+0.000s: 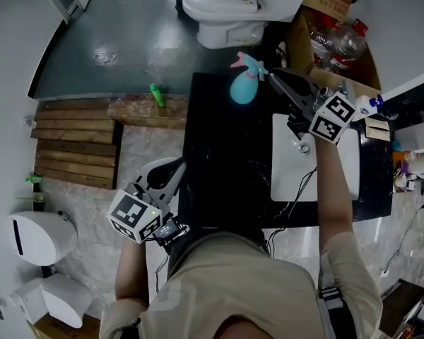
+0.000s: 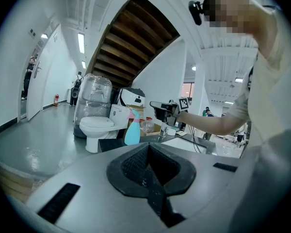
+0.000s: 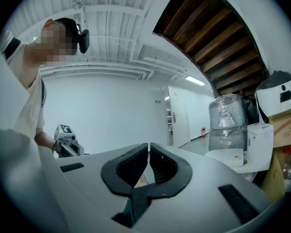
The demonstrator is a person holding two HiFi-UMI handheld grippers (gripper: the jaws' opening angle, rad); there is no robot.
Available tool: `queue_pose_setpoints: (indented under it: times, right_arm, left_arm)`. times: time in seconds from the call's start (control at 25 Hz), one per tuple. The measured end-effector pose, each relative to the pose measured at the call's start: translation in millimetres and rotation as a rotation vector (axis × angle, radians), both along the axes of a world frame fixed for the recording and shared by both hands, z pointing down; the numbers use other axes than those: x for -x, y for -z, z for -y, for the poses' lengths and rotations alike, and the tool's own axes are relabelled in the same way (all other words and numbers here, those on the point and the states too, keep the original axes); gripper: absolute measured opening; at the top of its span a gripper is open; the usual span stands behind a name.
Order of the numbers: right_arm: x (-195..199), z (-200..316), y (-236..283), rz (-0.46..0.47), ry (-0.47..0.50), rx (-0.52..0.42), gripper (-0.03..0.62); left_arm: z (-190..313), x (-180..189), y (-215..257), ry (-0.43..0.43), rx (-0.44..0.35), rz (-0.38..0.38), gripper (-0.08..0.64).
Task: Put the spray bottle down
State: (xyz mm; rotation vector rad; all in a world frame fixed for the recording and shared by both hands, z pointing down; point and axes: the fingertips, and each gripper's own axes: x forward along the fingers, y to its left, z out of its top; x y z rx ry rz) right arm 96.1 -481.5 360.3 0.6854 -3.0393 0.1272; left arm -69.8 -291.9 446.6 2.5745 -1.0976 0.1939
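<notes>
Spray bottle (image 1: 244,85) standing free, both sets of fingers empty.
It stands upright on the black worktop (image 1: 219,154), just beside the tips of my right fingers (image 3: 143,152), which are drawn almost together on nothing. My left fingers (image 2: 148,152) are closed tip to tip, well back from it.

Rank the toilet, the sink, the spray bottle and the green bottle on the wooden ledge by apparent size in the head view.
1. Toilet and sink: about alike. The toilet sits farther from the camera, so I won't rank them.
2. Spray bottle.
3. Green bottle, the smallest.
</notes>
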Motion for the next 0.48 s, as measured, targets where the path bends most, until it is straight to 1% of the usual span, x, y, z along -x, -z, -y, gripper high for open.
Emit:
queue_pose_setpoints:
  times: [0.08, 0.2, 0.32, 0.48]
  right_arm:
    - [1, -9, 1, -0.019, 0.000, -0.002, 0.031]
    - [7, -24, 10, 0.005, 0.018, 0.002, 0.029]
    - [23, -43, 13, 0.034, 0.046, 0.018, 0.029]
    - [44, -66, 8, 0.023, 0.052, 0.037, 0.029]
  left_arm:
    - [-4, 0, 3, -0.004, -0.007, 0.000, 0.011]
    - [-6, 1, 8, -0.010, -0.026, -0.002, 0.011]
    - [-11, 4, 12, -0.016, -0.036, -0.010, 0.011]
    - [-19, 3, 17, -0.023, -0.042, -0.020, 0.011]
